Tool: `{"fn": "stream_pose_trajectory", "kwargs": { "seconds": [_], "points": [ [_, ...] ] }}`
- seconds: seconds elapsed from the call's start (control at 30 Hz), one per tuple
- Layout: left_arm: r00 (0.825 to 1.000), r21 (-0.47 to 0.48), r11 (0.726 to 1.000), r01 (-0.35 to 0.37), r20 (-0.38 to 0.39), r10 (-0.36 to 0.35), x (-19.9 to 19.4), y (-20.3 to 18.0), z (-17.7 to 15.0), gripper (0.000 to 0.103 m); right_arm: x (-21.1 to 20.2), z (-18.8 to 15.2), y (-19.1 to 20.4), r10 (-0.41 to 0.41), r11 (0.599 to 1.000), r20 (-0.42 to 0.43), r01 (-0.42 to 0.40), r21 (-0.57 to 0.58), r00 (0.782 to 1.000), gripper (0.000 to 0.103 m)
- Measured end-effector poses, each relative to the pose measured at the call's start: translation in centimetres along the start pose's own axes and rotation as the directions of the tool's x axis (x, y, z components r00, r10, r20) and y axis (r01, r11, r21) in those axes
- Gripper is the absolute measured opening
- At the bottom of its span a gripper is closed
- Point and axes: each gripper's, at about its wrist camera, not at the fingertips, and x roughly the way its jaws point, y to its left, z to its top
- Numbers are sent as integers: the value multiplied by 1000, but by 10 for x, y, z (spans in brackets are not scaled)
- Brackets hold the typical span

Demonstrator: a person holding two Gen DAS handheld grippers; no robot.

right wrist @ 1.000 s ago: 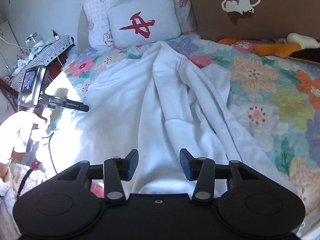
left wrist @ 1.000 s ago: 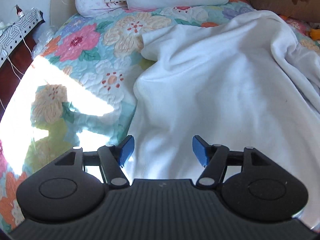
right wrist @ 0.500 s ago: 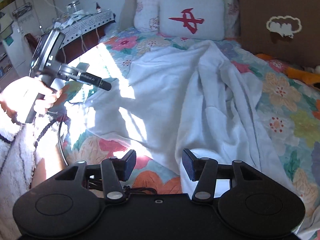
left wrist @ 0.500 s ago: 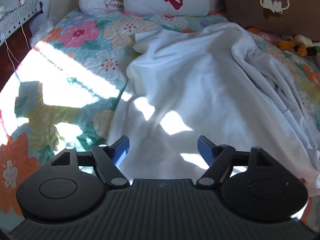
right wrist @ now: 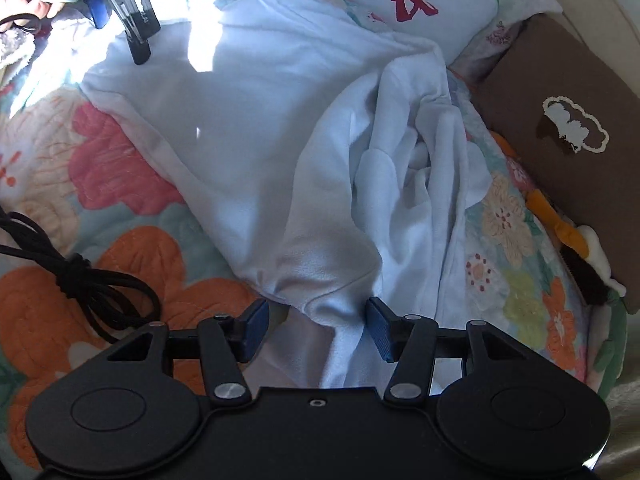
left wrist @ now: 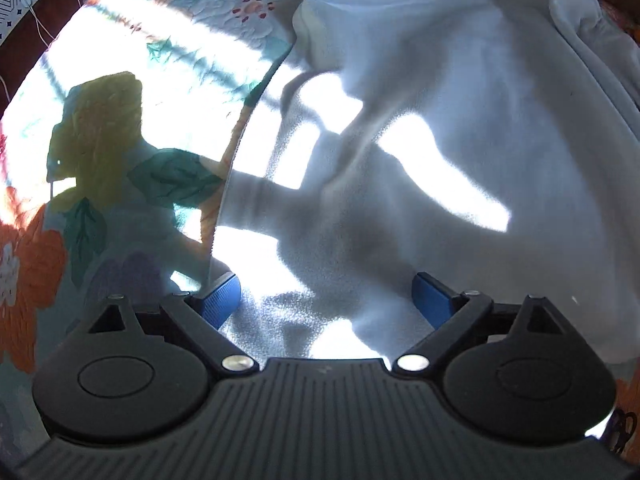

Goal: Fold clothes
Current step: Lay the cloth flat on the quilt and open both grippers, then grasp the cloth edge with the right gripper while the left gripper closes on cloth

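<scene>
A white garment (left wrist: 440, 120) lies spread and rumpled on a floral quilt (left wrist: 92, 168). My left gripper (left wrist: 328, 300) hovers close over the garment's left edge, pointing steeply down. Its blue pads stand wide apart and its jaws are opening, with cloth lying beneath the gap, not pinched. In the right wrist view the garment (right wrist: 260, 120) runs to a near corner. My right gripper (right wrist: 318, 328) stands open there, a fold of that corner lying between its pads. The left gripper (right wrist: 120, 20) and the hand (right wrist: 28, 8) holding it show at the top left.
A black cord (right wrist: 80, 280) lies looped on the quilt (right wrist: 120, 168) left of my right gripper. A white pillow with a red mark (right wrist: 416, 0), a brown cushion (right wrist: 560, 120) and a plush toy (right wrist: 588, 256) sit at the far and right sides. Harsh sunlight patches cross the cloth.
Both grippers came down closer to the bed. The left one's pads spread wider over the garment's left edge. The right one rolled and moved to the garment's near corner.
</scene>
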Motion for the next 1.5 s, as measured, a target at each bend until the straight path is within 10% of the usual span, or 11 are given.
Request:
{"fn": "stream_pose_trajectory", "kwargs": {
  "seconds": [0.1,0.3,0.43,0.57,0.67,0.8,1.2,1.27,1.33,1.5],
  "points": [
    [995,65,997,37,91,-43,-15,-9,-4,3,2,3,-11,-23,999,-3,23,47,1000,21],
    [965,-35,999,22,262,-12,-50,14,-9,3,-17,-2,-72,51,918,110,-90,387,993,8],
    [893,-118,955,-273,337,297,-67,31,-9,0,-19,-20,-104,170,768,189,-250,590,967,8],
    [948,-107,986,-127,280,152,-57,43,-6,0,-6,-29,-101,234,711,173,-290,640,957,8],
    [962,11,994,-104,256,98,-47,17,-9,5,-3,-27,-99,244,698,183,-304,649,952,8],
    [987,44,999,-6,159,-1,-29,-5,-12,70,-5,-22,-99,221,711,196,-295,639,955,8],
    [995,50,995,-88,-34,90,14,-7,-7,102,-11,-24,-108,134,722,197,-232,652,971,8],
    [999,80,996,-46,4,46,8,-12,-8,74,-10,-23,-105,134,732,192,-228,642,972,8],
    [999,103,995,20,41,-24,-1,-15,-10,8,-10,-23,-100,137,735,190,-228,639,972,9],
    [989,43,999,5,148,-12,-20,-6,-12,5,-6,-25,-94,183,719,161,-244,651,970,34]
  ]
}}
